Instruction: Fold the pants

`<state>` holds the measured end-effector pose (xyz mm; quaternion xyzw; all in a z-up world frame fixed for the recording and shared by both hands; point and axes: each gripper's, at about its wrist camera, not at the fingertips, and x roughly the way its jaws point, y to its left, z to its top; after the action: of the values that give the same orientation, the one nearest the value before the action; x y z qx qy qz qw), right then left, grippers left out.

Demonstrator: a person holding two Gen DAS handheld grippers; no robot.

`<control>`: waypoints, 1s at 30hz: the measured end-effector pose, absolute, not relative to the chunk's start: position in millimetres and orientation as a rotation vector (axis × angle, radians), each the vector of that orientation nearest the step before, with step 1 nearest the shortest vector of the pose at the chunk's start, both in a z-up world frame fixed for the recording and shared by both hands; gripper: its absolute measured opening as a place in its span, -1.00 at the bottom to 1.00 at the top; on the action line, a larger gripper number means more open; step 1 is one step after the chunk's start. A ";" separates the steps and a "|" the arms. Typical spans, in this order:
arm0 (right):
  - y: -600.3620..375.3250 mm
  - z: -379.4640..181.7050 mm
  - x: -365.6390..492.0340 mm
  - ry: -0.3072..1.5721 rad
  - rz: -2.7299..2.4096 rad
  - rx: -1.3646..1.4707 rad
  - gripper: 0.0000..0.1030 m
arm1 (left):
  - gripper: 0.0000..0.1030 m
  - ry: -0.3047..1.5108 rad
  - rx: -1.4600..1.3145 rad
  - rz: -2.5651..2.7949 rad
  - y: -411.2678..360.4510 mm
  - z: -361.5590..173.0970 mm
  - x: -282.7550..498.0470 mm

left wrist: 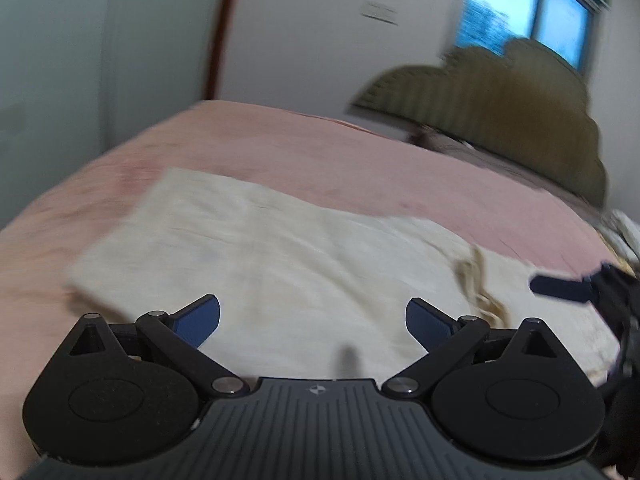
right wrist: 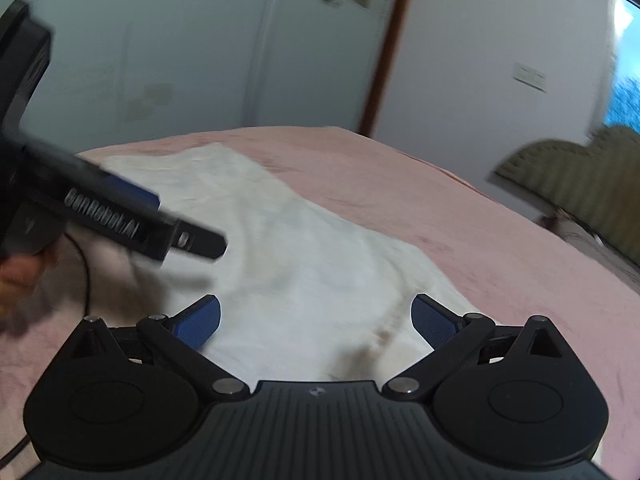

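Cream-white pants (left wrist: 256, 256) lie flat on a pink bed (left wrist: 320, 152), folded lengthwise, the waistband with its drawstring (left wrist: 480, 280) to the right. My left gripper (left wrist: 312, 320) is open and empty, just above the near edge of the pants. My right gripper (right wrist: 316, 320) is open and empty above the waist end of the pants (right wrist: 312, 264). The left gripper also shows in the right wrist view (right wrist: 188, 236), at the left over the cloth. A right fingertip (left wrist: 560, 286) shows at the right edge of the left wrist view.
An olive padded headboard (left wrist: 500, 112) stands at the bed's right end, with a window (left wrist: 532, 12) above it. White wardrobe doors (right wrist: 160, 60) and a wall with a switch plate (right wrist: 530, 77) stand behind the bed. Rumpled bedding (left wrist: 624, 236) lies near the headboard.
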<state>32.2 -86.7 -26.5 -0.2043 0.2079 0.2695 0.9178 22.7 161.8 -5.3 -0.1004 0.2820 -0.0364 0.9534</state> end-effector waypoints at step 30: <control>75.4 -60.6 55.0 0.146 0.537 -0.714 0.98 | 0.99 0.669 -1.127 -0.121 299.7 -50.0 70.1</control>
<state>55.0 75.4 -60.6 -0.3451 0.0703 0.2596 0.8992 70.1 299.7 -50.0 -0.5238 0.3110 -0.0560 0.7911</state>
